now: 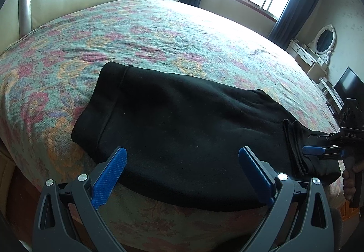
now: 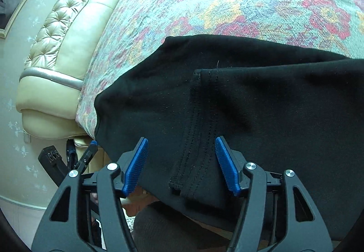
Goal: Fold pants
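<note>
Both sets of fingers spread, nothing pinched: left gripper (image 1: pixel 182 177), right gripper (image 2: pixel 182 165). Black pants (image 1: pixel 182 120) lie folded at bed (image 1: pixel 159 31) edge. Soft, floppy, prob thick fleece; grab hem/waistband (image 2: pixel 195 138) edges.

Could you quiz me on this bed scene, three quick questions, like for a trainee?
1. True or false: the black pants lie on a bare wooden floor.
2. What stands between the right gripper pads: A) a stitched band of the pants, B) a pillow, C) nothing?
3. What pattern does the bedspread have?

Key: 1 false, they lie on the bed. 2 A, jaws open, not pressing. 3 floral.
</note>
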Motion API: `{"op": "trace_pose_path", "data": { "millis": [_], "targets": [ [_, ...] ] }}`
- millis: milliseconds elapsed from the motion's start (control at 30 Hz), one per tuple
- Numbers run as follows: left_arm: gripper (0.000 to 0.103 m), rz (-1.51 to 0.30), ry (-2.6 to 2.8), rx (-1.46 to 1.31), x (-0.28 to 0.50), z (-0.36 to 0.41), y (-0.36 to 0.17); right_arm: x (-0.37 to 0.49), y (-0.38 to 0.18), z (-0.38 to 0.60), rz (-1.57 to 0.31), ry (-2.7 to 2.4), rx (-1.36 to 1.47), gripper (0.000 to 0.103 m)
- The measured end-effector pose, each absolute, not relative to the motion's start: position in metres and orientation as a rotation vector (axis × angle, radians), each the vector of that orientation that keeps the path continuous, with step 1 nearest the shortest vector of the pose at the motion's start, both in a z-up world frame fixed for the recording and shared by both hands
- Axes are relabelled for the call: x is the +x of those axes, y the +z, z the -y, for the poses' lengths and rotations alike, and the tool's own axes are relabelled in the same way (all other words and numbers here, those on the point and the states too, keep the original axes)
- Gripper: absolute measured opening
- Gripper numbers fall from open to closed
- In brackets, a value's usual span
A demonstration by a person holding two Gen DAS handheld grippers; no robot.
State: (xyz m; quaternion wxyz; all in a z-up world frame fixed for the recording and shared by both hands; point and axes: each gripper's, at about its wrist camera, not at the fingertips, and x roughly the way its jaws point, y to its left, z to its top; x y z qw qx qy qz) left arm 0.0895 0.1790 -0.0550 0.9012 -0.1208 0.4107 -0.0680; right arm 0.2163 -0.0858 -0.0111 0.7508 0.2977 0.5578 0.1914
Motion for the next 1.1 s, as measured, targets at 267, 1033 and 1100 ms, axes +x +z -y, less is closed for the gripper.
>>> {"op": "trace_pose_path", "data": {
  "millis": [267, 1033, 1100],
  "targets": [
    [0.098, -0.847, -0.135, -0.312, 0.089, -0.191, -0.057, 0.188, -0.028, 0.083, -1.13, 0.467, 0.792, 0.061],
    [0.098, -0.843, -0.2, -0.492, 0.093, -0.243, -0.045, 0.101, -0.003, 0.155, -0.951, 0.468, 0.733, 0.063],
    [0.098, -0.828, -0.223, -0.51, 0.095, -0.254, -0.043, 0.096, -0.007, 0.165, -0.948, 0.452, 0.749, 0.063]
  ]
}}
